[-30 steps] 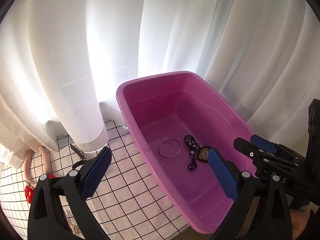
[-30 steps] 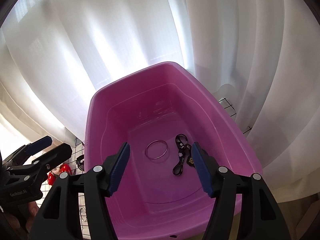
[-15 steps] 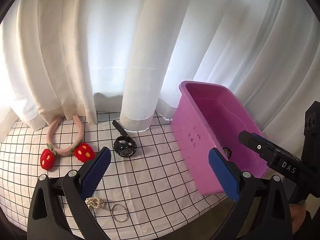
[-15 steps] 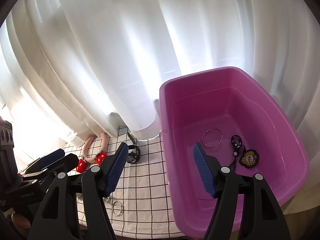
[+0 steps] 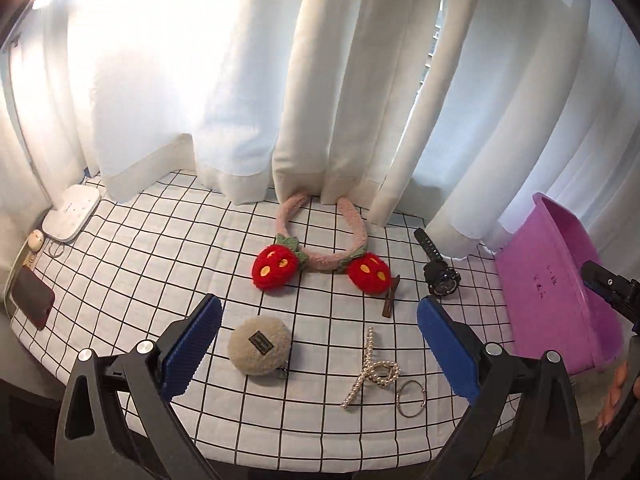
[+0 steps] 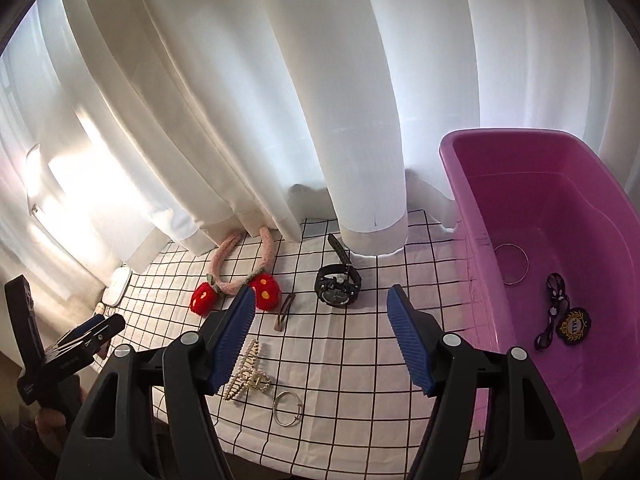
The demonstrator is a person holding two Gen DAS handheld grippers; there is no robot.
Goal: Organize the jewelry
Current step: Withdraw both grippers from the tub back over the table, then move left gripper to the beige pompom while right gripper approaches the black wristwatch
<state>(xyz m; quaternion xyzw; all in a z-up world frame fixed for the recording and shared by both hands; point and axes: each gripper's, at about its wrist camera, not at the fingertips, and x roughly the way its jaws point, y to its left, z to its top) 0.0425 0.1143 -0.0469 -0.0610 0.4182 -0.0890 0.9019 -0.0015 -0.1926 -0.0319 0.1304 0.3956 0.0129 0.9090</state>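
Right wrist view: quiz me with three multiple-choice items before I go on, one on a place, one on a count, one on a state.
1. Where is the watch?
A. in the tub
B. on the checked cloth
C. in a gripper

2. How many things lie in the tub?
A. none
B. one
C. two

3. How is the right gripper?
A. open, empty
B. shut on the hair claw
C. shut on the ring

Key: 1 B, the watch lies on the cloth left of the tub. 2 C, a bangle and a lanyard with badge lie on the tub's floor. 3 A, its blue pads stand apart with only cloth between them.
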